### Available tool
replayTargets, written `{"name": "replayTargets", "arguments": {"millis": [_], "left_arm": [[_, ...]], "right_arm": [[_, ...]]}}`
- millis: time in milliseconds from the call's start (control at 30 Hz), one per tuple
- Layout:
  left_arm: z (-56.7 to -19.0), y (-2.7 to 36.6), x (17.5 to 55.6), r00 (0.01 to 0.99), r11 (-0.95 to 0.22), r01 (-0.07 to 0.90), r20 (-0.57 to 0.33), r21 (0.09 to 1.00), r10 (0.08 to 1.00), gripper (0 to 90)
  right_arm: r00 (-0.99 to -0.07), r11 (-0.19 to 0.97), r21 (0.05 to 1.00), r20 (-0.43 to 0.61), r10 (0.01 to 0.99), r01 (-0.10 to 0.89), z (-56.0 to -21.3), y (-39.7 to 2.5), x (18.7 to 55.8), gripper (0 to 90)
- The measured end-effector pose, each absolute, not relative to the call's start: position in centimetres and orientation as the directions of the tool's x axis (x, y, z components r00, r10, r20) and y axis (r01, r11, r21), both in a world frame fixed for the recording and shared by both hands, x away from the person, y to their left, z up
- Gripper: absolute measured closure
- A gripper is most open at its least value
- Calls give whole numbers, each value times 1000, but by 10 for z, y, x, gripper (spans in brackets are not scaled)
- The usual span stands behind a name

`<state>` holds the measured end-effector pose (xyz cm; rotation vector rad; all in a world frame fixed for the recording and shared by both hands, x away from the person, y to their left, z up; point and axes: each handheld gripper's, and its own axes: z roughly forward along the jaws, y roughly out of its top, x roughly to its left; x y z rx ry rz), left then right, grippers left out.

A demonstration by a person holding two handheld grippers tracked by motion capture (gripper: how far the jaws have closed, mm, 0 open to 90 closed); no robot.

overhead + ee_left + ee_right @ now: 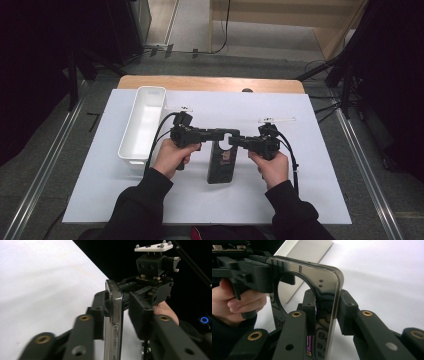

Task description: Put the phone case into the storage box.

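the item in hand is a dark, glossy phone case with a round cut-out near its top end, positioned at the middle of the worktop between the two hands. the left gripper is closed on one top corner and the right gripper is closed on the opposite top edge; both gripper views show the jaws pinching the thin rim from either side. in the left gripper view the phone case is seen edge-on and stands upright between the jaws, its polished metallic-looking rim reflecting light. in the right gripper view the phone case shows its shiny back face and the circular opening. judgement: light and thin, fairly stiff along its length but likely to flex or twist if the two holds pull against each other; the gloss suggests a slippery surface, so the pads should sit square on the rim near the corners rather than on the weaker band beside the cut-out. whether its lower end rests on the surface cannot be told. a white sheet covers the worktop, smooth and bare, offering little friction. a white bin stands to the left, near but apart. surroundings are dark, with stands, cables and a grey floor around the worktop.
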<state>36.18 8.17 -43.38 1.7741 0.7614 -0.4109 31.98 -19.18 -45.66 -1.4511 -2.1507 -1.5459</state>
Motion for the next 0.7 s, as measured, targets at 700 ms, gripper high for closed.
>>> {"name": "replayTargets", "arguments": {"millis": [700], "left_arm": [[-415, 82, 350, 775, -213, 582, -458, 785, 435, 290]], "right_arm": [[-520, 5, 669, 573, 634, 743, -449, -201, 320, 700]]}}
